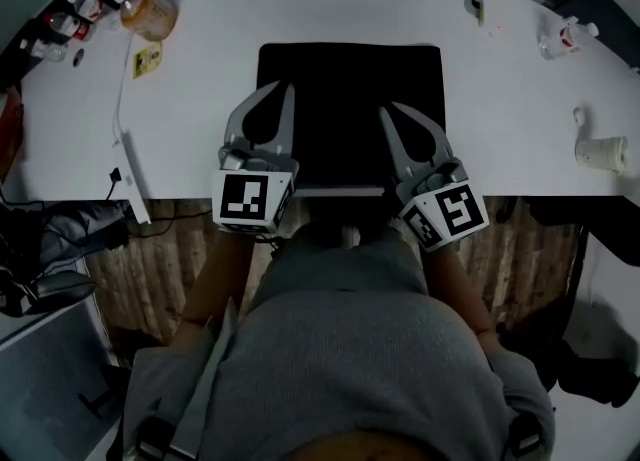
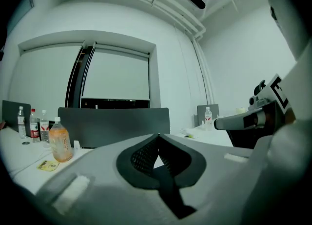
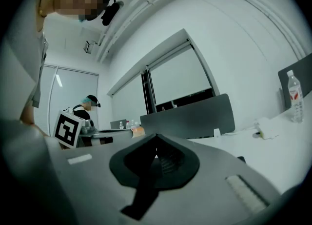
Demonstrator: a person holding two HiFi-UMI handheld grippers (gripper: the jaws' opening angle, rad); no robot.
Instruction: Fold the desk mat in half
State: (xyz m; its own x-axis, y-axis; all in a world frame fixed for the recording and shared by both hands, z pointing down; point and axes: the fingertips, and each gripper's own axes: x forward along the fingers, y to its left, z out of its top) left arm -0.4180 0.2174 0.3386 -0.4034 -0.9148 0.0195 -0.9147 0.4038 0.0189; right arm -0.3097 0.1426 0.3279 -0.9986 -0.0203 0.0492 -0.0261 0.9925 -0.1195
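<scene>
- Left gripper (image 1: pixel 289 89): jaws closed, empty, over desk mat (image 1: pixel 350 67).
- Right gripper (image 1: pixel 385 111): jaws closed, empty, alongside.
- Desk mat: flat beneath both, on white table (image 1: pixel 190 109).

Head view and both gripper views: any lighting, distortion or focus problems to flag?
Head view: dim and low in contrast; the desk mat reads as flat black on the white table. Left gripper view: fisheye bowing, dark corners, the left gripper soft close to the lens, the orange bottle sharper. Right gripper view: same bowing and vignette, the right gripper soft.
</scene>
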